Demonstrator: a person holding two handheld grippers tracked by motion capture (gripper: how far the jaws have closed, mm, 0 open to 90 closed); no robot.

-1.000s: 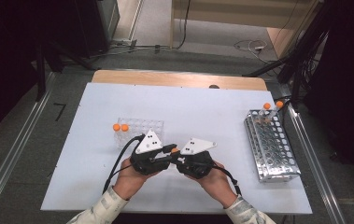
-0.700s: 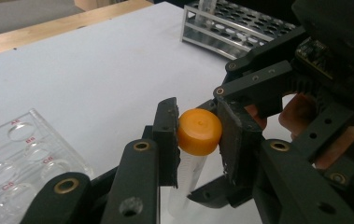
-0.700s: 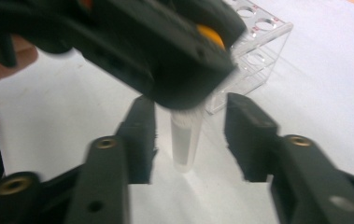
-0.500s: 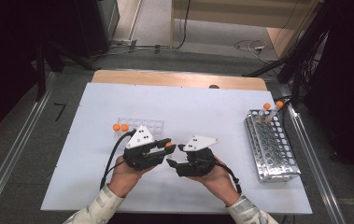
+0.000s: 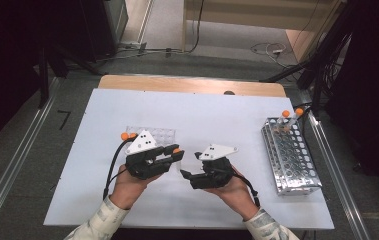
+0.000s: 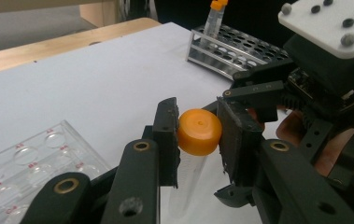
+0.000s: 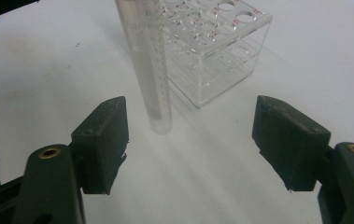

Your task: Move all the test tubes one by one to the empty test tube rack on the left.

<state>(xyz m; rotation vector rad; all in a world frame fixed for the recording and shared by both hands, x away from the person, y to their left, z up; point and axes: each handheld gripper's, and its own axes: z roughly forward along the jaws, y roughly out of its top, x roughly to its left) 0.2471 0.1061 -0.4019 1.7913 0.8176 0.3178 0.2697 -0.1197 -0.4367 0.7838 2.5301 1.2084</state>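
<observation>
Orange cap (image 6: 199, 131) sits pinched in your left tool (image 6: 198, 135), the clear tube (image 7: 152, 70) hanging from it above the white table (image 5: 212, 115). Your right tool (image 7: 191, 135) has just been opening; its jaws stand spread on either side of the tube's lower end, not touching it. Just behind lies the clear rack (image 7: 212, 51); well off to the right stands the metal rack (image 5: 289, 155).

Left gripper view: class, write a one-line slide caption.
Left gripper clamps a clear tube's orange cap; the right gripper's open fingers stand beside it.
</observation>
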